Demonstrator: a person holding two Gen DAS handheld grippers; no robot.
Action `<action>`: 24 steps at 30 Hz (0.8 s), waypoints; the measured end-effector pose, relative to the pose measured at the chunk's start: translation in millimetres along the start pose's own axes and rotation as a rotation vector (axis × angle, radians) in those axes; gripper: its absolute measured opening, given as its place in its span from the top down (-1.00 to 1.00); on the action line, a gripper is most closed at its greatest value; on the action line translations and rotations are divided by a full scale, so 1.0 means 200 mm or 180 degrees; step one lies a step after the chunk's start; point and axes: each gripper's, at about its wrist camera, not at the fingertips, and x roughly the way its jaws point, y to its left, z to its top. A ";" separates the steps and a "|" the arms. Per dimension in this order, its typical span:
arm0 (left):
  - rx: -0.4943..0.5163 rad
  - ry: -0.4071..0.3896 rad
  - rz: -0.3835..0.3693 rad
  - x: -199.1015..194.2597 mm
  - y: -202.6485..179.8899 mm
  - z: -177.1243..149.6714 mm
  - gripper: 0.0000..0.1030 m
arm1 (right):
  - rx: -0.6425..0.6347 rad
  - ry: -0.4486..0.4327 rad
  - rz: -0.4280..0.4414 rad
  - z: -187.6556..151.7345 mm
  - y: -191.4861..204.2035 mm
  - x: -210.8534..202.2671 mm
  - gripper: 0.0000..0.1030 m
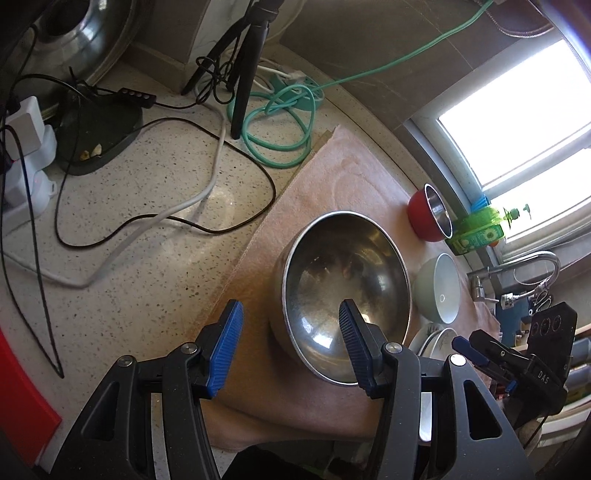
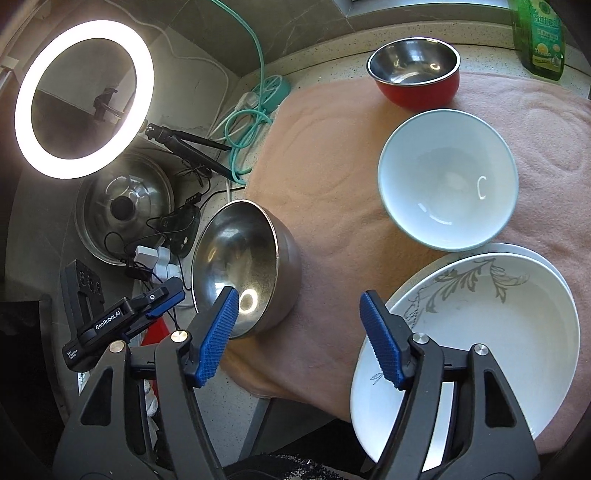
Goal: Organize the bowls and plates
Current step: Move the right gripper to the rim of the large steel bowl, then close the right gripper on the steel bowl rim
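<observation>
A large steel bowl [image 1: 347, 291] sits on a pink towel [image 1: 332, 184]; it also shows in the right wrist view [image 2: 243, 258]. My left gripper [image 1: 291, 332] is open, its jaws either side of the bowl's near-left wall, not gripping. A pale green bowl [image 2: 447, 181], a red steel-lined bowl [image 2: 415, 70] and stacked white floral plates [image 2: 480, 332] lie on the towel [image 2: 325, 155]. My right gripper [image 2: 299, 325] is open and empty, between the steel bowl and the plates. The right gripper also shows in the left wrist view [image 1: 465, 349].
Cables [image 1: 221, 166], a tripod [image 1: 247, 66], chargers [image 1: 26, 147] and a pot lid [image 1: 74, 33] crowd the speckled counter at left. A lit ring light [image 2: 85, 99] stands at the back. A green soap bottle [image 2: 539, 37] stands by the window; a tap [image 1: 532, 266] is at right.
</observation>
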 end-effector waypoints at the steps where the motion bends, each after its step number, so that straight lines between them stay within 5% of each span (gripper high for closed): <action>1: -0.0010 0.0001 -0.0009 0.00 0.01 0.01 -0.03 | 0.0004 0.0021 0.0005 0.00 0.01 0.02 -0.32; 24: -0.0015 0.0240 -0.0193 0.14 0.05 0.07 0.05 | -0.0059 0.0270 -0.0116 0.09 0.08 0.30 0.25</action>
